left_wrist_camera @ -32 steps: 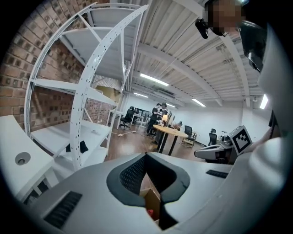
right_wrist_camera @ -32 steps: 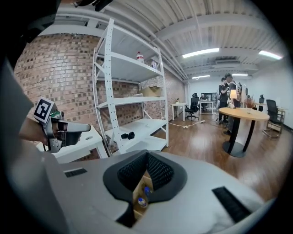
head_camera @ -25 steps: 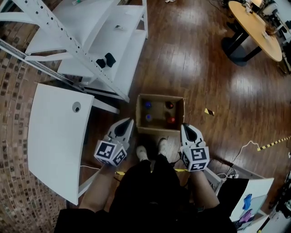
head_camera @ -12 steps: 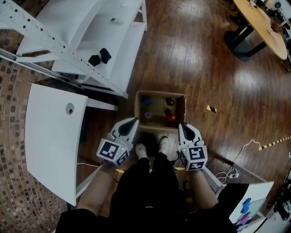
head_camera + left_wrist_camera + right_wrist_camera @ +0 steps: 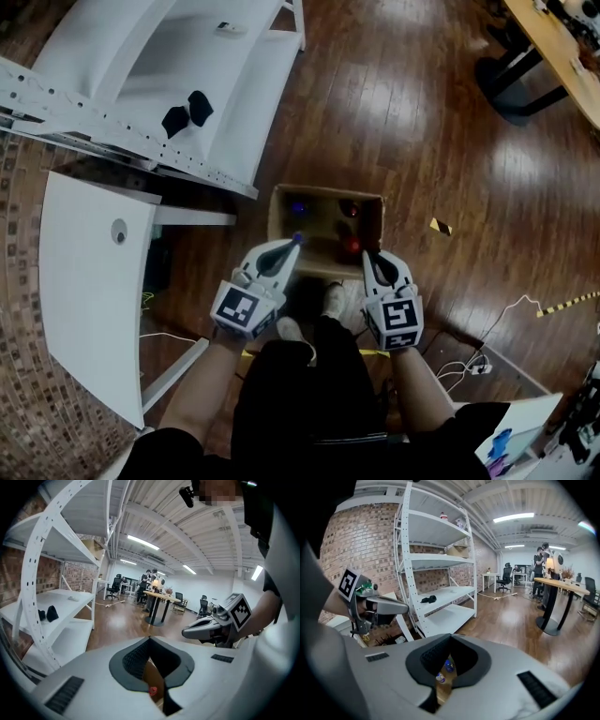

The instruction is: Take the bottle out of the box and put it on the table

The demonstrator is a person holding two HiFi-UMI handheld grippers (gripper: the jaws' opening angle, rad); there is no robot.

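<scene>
On dark wooden floor [image 5: 422, 141] beside white shelving [image 5: 216, 103], open cardboard box [image 5: 326, 191]

Cardboard box [image 5: 325, 191], perhaps 4 bottles [image 5: 351, 246], by left gripper [image 5: 294, 241], right gripper [image 5: 368, 254]

- The left gripper [image 5: 292, 242] and right gripper [image 5: 372, 255] had light grey plastic shells that tapered to a point.
- The pads [image 5: 136, 660] inside were dark and ribbed.
- Each one had a white cube [image 5: 242, 309] with black square markers.
- The person wore black clothes [image 5: 309, 394] and white shoes [image 5: 335, 298].
</scene>
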